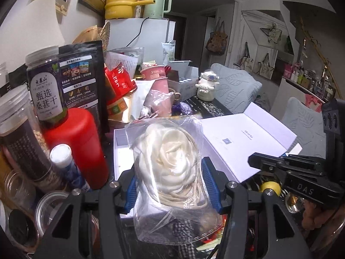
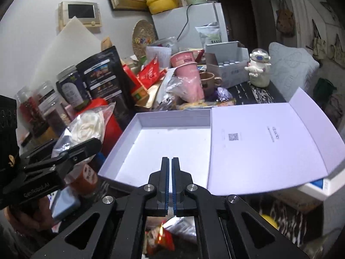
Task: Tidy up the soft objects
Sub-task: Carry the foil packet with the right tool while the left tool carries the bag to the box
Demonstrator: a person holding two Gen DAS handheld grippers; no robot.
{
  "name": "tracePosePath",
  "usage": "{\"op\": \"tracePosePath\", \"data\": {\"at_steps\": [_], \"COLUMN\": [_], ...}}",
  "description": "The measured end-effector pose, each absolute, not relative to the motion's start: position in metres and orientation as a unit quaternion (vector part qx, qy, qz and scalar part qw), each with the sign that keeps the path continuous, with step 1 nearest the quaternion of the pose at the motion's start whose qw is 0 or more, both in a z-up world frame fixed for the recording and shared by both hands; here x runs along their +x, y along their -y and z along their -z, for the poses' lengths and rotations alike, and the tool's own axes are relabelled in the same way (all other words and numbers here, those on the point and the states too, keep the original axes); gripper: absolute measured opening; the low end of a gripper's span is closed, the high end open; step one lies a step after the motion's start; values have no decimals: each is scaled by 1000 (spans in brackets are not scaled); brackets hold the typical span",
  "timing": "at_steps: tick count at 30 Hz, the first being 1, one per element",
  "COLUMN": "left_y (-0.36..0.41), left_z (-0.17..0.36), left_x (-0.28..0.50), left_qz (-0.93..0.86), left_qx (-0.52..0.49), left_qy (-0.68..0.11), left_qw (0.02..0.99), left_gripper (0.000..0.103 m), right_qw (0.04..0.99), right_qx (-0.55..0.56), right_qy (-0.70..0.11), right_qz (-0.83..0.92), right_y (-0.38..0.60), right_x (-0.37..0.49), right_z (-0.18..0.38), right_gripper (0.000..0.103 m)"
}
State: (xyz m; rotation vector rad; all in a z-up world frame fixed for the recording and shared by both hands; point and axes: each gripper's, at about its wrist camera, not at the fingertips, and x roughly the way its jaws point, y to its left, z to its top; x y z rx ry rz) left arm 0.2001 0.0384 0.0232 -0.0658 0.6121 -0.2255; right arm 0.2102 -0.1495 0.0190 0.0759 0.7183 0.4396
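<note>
Bag of cream cord (image 1: 170, 161) clamped in left gripper (image 1: 170, 185) beside white box (image 2: 163, 142), right gripper (image 2: 169, 177) above box, jaws closed, empty.

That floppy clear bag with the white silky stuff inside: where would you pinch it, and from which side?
Pinch across the padded middle of the bag, coming from its sealed lower end, as the left gripper does. The bundled fabric there gives the fingers bulk to squeeze; the empty plastic edges would just slip.

A cluttered home: yellow pot (image 1: 120, 5) and kettle (image 1: 157, 5) atop a fridge (image 1: 148, 36), cushioned sofa (image 1: 237, 86), tote bags (image 1: 216, 41) hanging on the wall
</note>
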Motion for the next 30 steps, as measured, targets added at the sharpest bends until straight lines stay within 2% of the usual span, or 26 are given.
{"op": "tracePosePath", "data": {"at_steps": [6, 7, 8, 10, 16, 30], "left_y": [-36, -34, -33, -29, -19, -15], "left_z": [-18, -17, -15, -13, -2, 13], "left_x": [199, 197, 196, 192, 179, 168], "left_qz": [119, 121, 123, 129, 136, 132], "left_qx": [-31, -29, -28, -30, -36, -45], "left_qy": [-315, -317, -320, -327, -350, -377], "left_qw": [941, 940, 939, 936, 926, 916], "left_gripper": [53, 53, 53, 53, 53, 53], "right_qw": [902, 900, 900, 896, 876, 835], "right_qx": [28, 22, 18, 14, -5, -68], "right_qy": [-375, -382, -387, -399, -436, -497], "right_qz": [-210, -206, -201, -195, -204, -225], "right_y": [158, 160, 162, 167, 177, 169], "right_x": [211, 209, 207, 202, 193, 200], "right_z": [-11, -9, -7, -1, 20, 70], "right_gripper": [4, 12, 33, 60, 64, 66]}}
